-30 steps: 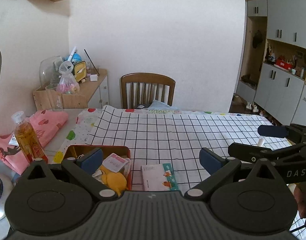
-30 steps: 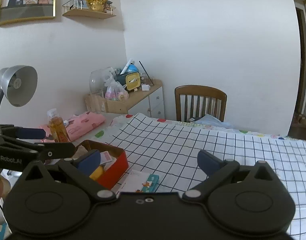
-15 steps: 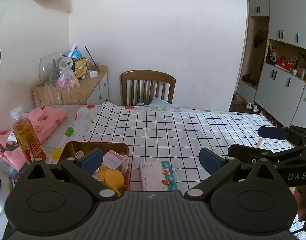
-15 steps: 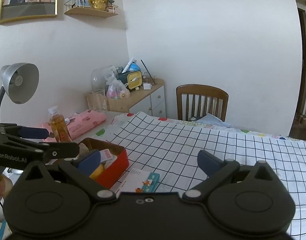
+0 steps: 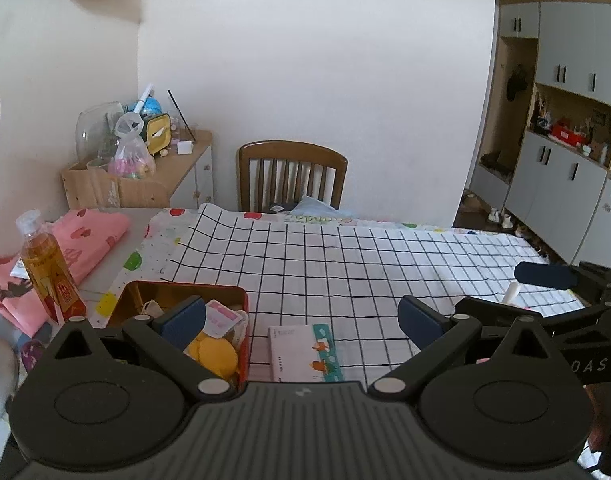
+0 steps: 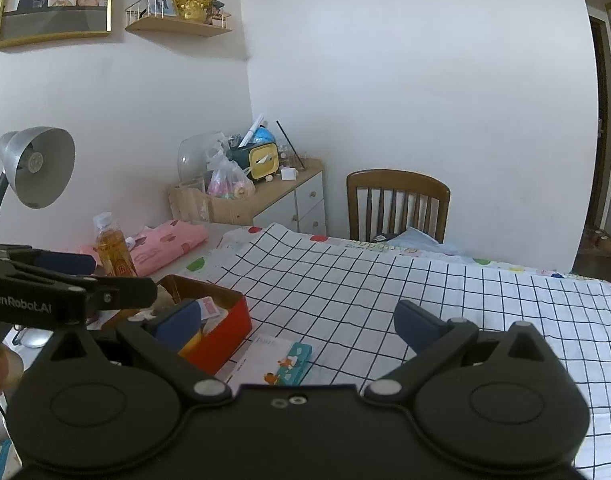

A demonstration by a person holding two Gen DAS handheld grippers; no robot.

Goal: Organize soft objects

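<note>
Clearly both grippers hang above the near edge of the checked tablecloth (image 5: 365, 264) with nothing between their fingers: the left gripper (image 5: 301, 320) has its blue pads spread wide, and the right gripper (image 6: 297, 322) is spread just as wide. The soft things sit in the red tin (image 5: 241, 308) at the lower left of the left wrist view, just beside a small booklet (image 5: 303, 350) lying flat on the cloth. Inside the tin lie yellow round puffs (image 5: 213, 354) and a pink-labelled packet (image 5: 221, 318), partly hidden behind the left pad. They look light and squashy, likely to fold or slip under a hard pinch, so a gentle hold across a puff's middle seems wise. A folded pink cloth (image 5: 85, 236) rests at the left, near a bottle (image 5: 45, 264); limp, it would want gathering at a fold.
</note>
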